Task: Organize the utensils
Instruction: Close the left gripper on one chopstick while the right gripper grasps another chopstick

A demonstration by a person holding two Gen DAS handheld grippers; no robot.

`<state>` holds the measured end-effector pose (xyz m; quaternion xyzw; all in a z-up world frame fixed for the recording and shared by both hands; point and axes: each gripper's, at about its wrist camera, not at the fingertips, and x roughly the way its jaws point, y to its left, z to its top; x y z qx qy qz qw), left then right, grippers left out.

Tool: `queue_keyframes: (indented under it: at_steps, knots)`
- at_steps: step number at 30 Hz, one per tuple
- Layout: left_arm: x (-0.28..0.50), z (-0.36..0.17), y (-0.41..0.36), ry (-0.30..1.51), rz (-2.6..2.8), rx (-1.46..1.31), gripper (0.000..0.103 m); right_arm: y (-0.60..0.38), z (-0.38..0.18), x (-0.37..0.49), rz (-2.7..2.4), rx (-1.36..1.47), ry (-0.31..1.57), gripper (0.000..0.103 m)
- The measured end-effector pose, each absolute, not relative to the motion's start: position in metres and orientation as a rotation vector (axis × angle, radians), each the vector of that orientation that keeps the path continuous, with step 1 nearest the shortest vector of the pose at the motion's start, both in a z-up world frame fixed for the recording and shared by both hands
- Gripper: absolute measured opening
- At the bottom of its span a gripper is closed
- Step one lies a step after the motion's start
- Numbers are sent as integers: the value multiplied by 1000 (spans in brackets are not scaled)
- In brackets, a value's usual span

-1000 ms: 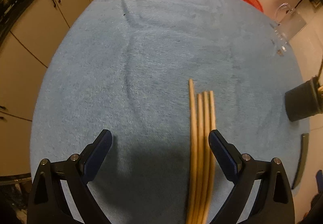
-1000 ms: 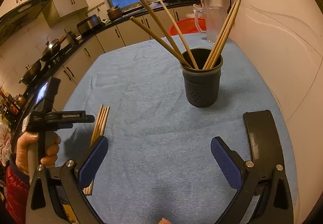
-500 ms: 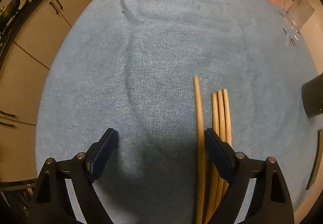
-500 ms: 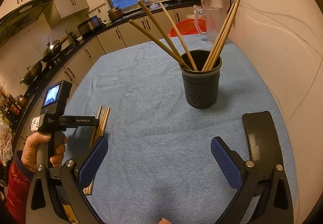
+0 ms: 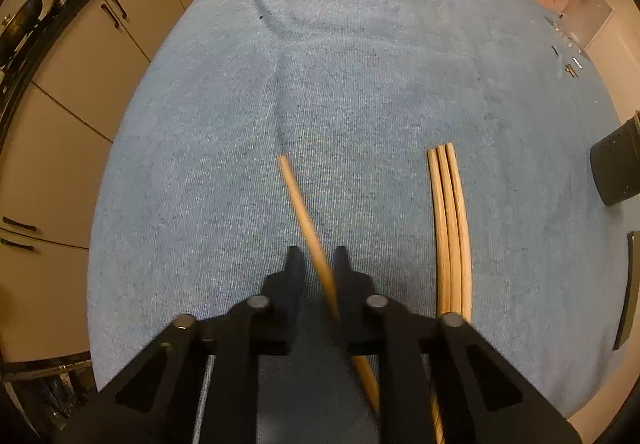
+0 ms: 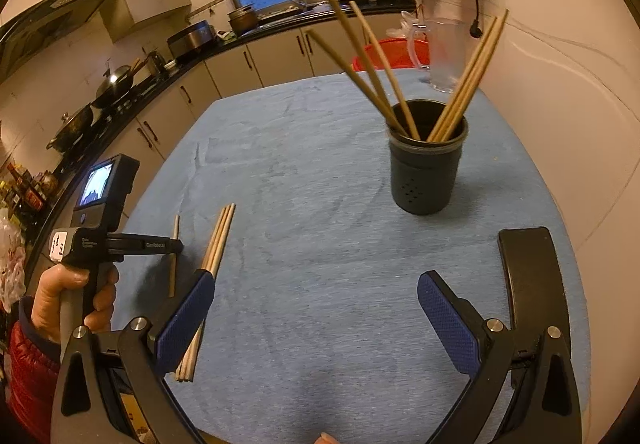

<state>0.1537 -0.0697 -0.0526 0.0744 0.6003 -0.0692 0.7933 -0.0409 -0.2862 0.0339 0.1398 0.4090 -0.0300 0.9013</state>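
While the left gripper [image 5: 317, 272] pointed steeply down at the blue cloth [image 5: 340, 83], its jaws had just been closing and now stood clenched on a single chopstick [image 5: 298, 199]. That stick ran between the pads with its long axis slanting: free end far and a little left, near end passing under the gripper body toward the right. In the right wrist view the same stick [image 6: 173, 256] stood out above and below the gripper's nose, at the cloth's left edge, close to the cloth.

Just right of it, apart from the jaws, three chopsticks [image 5: 450, 228] lay side by side, touching, long axes running near to far.

Further right and far, well apart from the held stick, the dark holder [image 6: 427, 159] stood upright with five sticks leaning in it. Judged: the carry goes rightward and away, and the stick must be tipped upright to enter.

At the right, the right gripper [image 6: 316, 308] hung with jaws wide apart, empty, nearer the holder than the left.
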Motion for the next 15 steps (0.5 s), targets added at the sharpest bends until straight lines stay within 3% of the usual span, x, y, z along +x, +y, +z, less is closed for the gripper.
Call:
queue_keyframes:
  at_steps: [8, 11, 15]
  knots:
    - [143, -52, -49, 1280, -172, 124, 7, -267, 33, -23, 26, 293, 877, 102]
    - [138, -52, -36, 1273, -163, 104, 7, -253, 28, 0, 111, 318, 932, 92]
    - [137, -52, -20, 1264, -154, 81, 7, -242, 10, 38, 159, 374, 1033, 66]
